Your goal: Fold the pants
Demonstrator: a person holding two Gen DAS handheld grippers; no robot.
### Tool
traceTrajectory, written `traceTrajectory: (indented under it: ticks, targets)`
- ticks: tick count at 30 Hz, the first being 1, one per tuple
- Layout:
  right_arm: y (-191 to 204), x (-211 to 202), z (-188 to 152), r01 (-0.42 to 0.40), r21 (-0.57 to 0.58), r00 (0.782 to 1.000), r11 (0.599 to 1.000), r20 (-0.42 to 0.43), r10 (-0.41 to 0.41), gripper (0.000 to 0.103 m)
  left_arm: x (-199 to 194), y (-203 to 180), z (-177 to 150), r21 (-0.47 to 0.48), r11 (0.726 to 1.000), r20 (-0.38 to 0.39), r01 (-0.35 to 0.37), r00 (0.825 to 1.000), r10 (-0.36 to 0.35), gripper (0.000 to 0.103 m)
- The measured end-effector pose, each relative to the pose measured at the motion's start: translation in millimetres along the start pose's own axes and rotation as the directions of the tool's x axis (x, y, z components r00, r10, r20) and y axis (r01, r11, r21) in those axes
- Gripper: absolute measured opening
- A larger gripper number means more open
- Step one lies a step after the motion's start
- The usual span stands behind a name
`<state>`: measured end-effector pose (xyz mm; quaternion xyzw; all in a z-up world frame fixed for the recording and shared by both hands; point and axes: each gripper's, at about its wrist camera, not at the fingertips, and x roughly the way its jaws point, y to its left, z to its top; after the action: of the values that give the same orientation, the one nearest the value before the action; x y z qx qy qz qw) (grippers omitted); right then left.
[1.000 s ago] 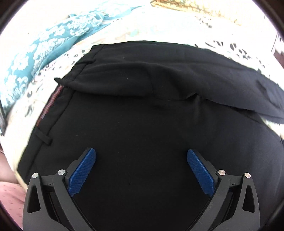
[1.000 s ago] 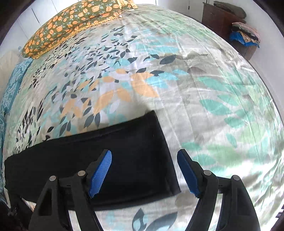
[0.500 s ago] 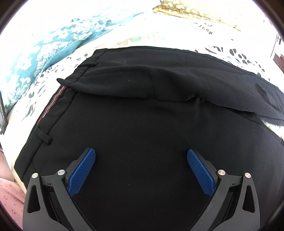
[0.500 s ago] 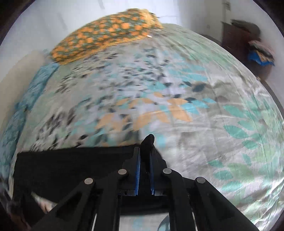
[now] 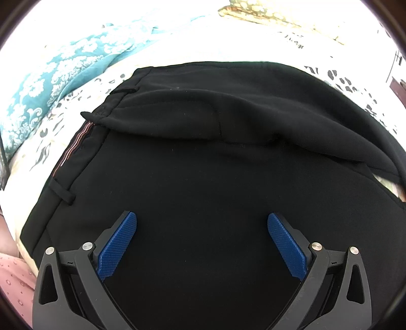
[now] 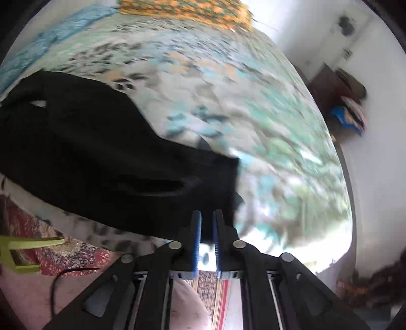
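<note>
No readable brand or writing on the black pants (image 5: 203, 177); only a striped tape inside the waistband (image 5: 76, 144). They lie on the floral bedspread (image 6: 253, 114), waist end under my left gripper (image 5: 201, 228), which hangs released, fingers wide apart. My right gripper (image 6: 206, 228) is clenched on the pants' leg end, lifted off the bed; view blurred. Nearby: orange-print pillow (image 6: 190, 10), teal blanket (image 5: 63, 68), dresser w/ clothes (image 6: 340, 101), rug (image 6: 38, 241) below.

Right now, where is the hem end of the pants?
In the right wrist view, the hem end is pinched in the right gripper, lifted over the floral bedspread near the bed's edge.
</note>
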<state>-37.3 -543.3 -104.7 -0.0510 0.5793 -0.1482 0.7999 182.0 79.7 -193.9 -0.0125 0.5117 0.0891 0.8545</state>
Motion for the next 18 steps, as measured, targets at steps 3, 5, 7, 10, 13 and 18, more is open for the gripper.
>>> traceTrajectory:
  ticks: [3, 5, 7, 10, 13, 18]
  targets:
    - [-28.7, -24.5, 6.6, -0.035, 0.236, 0.997, 0.971, 0.081, 0.016, 0.056, -1.9, 2.7, -1.6, 0.015, 1.000, -0.012, 0.012, 1.000, -0.012, 0.103]
    - [-23.4, -43.7, 10.7, -0.145, 0.340, 0.984, 0.929, 0.143, 0.101, 0.063, -1.9, 3.3, -1.8, 0.008, 1.000, -0.015, 0.010, 1.000, -0.010, 0.103]
    - [1.3, -53.8, 14.2, -0.359, 0.418, 0.932, 0.835, 0.217, 0.292, 0.069, -1.2, 2.2, -0.9, 0.003, 1.000, -0.016, 0.001, 1.000, -0.001, 0.103]
    - [70.3, -32.7, 19.5, -0.655, 0.480, 0.740, 0.583, 0.250, 0.625, 0.076, -0.1, 1.8, 0.0, -0.004, 1.000, -0.016, -0.004, 1.000, 0.004, 0.103]
    - [141.1, 5.2, 21.8, -0.723, 0.550, 0.604, 0.418, 0.211, 0.769, 0.076, -1.0, 3.4, -1.2, 0.000, 1.000, -0.020, 0.007, 1.000, -0.007, 0.103]
    - [152.5, 54.1, 11.2, -0.634, 0.692, 0.666, 0.345, 0.262, 0.698, 0.074, -3.4, 5.6, -3.7, 0.015, 1.000, -0.025, 0.017, 1.000, -0.016, 0.103]
